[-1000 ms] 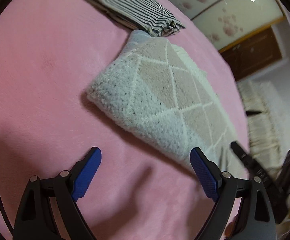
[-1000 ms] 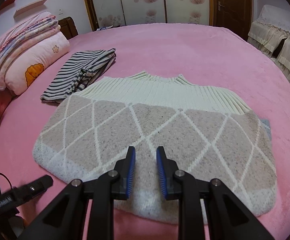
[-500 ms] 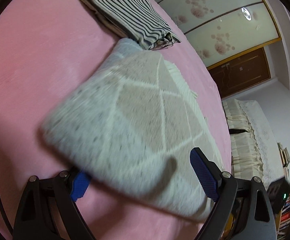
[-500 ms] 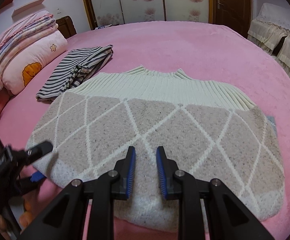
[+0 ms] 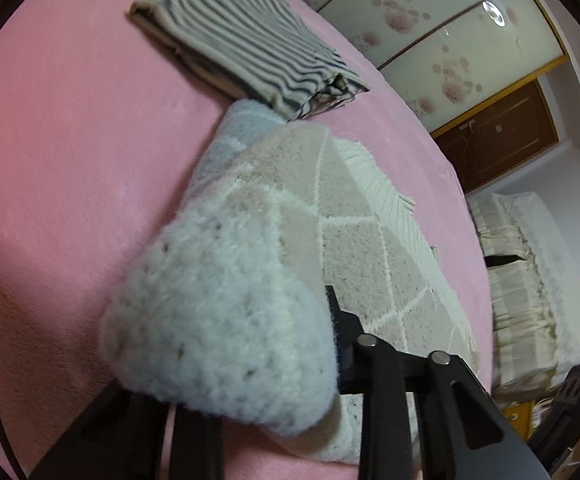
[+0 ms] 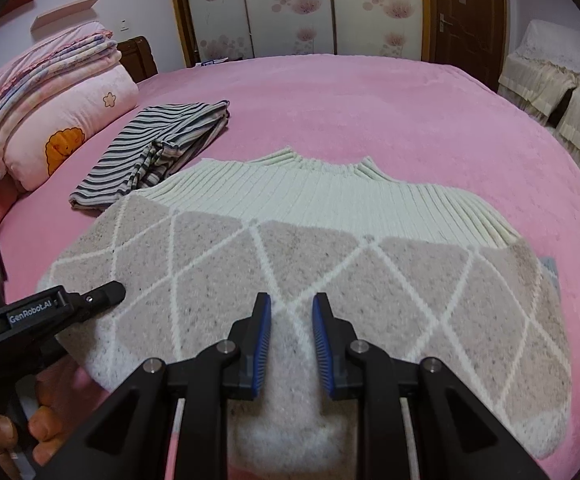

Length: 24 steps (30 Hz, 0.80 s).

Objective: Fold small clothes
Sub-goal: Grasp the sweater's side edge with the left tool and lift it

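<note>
Sweater (image 6: pixel 329 264) lies flat on pink bed (image 6: pixel 369 120), right ahead of both grippers. Looks thick, fluffy, floppy; probably light but bulky, so likely sags if lifted by one spot. Left gripper (image 5: pixel 290 360) closing on near hem corner, fuzzy knit bunched between jaws. Right gripper (image 6: pixel 291 344) narrow, over hem middle, whether pinching fabric can't tell. Best hold, I'd guess: hem corners.

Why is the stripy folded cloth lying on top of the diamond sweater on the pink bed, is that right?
Not quite. The right wrist view shows the stripy folded cloth lying beside the diamond sweater, next to its far left corner, on the pink bed itself. The rest is right.
</note>
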Available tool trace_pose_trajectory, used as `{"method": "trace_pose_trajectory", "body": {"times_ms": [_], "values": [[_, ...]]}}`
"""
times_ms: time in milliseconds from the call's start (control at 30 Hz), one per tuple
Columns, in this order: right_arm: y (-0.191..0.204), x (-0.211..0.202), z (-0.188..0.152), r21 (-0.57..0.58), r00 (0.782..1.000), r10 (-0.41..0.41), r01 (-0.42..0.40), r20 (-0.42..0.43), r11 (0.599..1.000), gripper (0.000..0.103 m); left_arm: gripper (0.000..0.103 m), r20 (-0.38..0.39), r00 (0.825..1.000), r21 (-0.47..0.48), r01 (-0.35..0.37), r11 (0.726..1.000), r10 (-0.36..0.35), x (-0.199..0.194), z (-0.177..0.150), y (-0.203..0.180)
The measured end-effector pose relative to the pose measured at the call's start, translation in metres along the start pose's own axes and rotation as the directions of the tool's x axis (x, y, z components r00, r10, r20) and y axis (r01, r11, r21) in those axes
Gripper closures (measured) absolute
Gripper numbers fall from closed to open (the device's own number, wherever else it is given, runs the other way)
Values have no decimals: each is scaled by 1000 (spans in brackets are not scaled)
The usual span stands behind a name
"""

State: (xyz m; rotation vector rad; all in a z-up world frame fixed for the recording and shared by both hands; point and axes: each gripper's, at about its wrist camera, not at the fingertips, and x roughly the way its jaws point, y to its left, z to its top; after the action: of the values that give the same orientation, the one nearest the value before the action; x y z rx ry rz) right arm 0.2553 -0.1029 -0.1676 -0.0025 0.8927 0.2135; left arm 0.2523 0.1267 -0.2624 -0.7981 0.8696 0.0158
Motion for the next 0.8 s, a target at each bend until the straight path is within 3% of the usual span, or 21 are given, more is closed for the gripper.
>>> {"method": "trace_pose_trajectory", "body": {"times_ms": [133, 400, 567, 800], "values": [[3, 16, -4, -26, 999, -9, 8, -37, 1000, 82, 82, 56, 997, 83, -52, 995, 48, -15, -2, -23], [-10, 16, -5, 16, 998, 51, -50, -49, 999, 82, 83, 158, 985, 244, -101, 964, 64, -48, -4, -76], [-42, -3, -5, 138, 993, 120, -116, -22, 984, 82, 83, 203, 977, 357, -135, 924, 65, -57, -9, -120], [-98, -37, -16, 235, 992, 124, -128, 33, 963, 82, 83, 225, 973, 497, -153, 854, 43, -47, -34, -193]]}}
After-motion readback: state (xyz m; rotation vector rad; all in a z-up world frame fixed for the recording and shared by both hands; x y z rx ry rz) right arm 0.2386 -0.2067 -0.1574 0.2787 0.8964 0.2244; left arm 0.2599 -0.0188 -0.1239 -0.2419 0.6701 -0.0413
